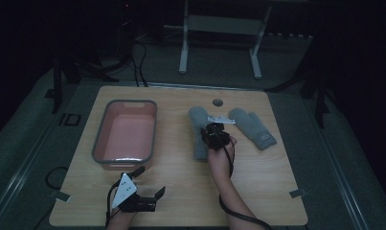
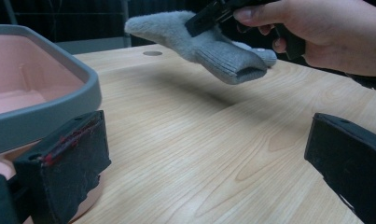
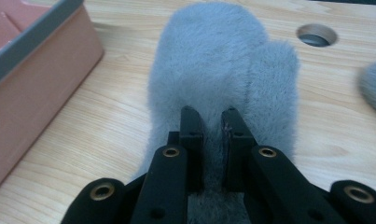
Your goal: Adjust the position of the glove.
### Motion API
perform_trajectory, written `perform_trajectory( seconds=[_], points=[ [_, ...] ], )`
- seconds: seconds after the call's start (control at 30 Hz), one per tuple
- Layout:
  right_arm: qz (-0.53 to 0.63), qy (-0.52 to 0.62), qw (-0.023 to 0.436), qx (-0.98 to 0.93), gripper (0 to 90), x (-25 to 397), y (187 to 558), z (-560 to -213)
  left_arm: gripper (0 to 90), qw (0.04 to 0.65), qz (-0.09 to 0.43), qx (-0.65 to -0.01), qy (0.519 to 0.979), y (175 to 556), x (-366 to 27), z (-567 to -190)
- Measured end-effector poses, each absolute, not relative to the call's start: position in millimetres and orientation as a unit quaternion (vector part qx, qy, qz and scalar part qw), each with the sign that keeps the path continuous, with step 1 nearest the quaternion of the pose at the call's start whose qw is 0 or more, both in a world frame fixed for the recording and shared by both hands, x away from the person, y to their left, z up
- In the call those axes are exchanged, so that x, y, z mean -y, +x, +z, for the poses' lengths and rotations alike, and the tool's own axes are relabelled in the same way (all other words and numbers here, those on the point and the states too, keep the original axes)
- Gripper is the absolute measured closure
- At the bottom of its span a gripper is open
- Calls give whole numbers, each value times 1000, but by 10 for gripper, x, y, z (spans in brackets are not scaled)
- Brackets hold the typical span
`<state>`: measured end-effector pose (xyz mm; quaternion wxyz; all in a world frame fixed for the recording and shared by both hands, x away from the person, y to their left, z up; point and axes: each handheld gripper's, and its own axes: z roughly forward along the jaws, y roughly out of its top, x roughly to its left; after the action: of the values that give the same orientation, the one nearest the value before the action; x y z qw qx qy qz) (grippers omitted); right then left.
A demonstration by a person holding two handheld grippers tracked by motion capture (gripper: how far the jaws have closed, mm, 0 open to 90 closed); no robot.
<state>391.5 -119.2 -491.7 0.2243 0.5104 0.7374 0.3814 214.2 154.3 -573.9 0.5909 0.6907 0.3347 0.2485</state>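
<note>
Near the table's far middle, the right tool (image 1: pixel 214 128) is clenched on one grey mitten (image 3: pixel 213 84) and holds it lifted off the wood. A second mitten (image 1: pixel 252 126) lies toward the far right edge, the pink bin (image 1: pixel 98 143) is empty, and the left tool (image 1: pixel 150 184) waits released at the near edge; both mittens seemingly remain to be binned.

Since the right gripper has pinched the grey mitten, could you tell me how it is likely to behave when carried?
The mitten is fuzzy knit, so probably soft and light. Held by the right gripper off the table, it keeps its shape but may droop. Its pile looks grippy, so slipping seems unlikely.
</note>
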Motion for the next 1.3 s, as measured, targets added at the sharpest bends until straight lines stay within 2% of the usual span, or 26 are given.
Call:
perform_trajectory(
  seconds=[0.3,0.43,0.77,0.9,1.1,1.3],
  points=[
    [382,541,224,-716,819,1305,3743,-4964,3,591,244,-327,696,2173,-1484,-5736],
    [364,543,238,-719,818,1279,3714,-5072,3,590,241,-327,698,2178,-1476,-5742],
    [333,568,209,-723,815,1136,3831,-5462,3,588,246,-327,698,2162,-1482,-5740],
    [337,575,202,-717,807,1103,3853,-5511,3,587,246,-327,698,2154,-1486,-5742],
    [343,584,194,-710,751,1053,3906,-5542,3,587,245,-329,698,2149,-1486,-5746],
    [344,579,201,-711,613,993,3926,-5531,3,585,249,-326,700,2141,-1491,-5743]
  ],
)
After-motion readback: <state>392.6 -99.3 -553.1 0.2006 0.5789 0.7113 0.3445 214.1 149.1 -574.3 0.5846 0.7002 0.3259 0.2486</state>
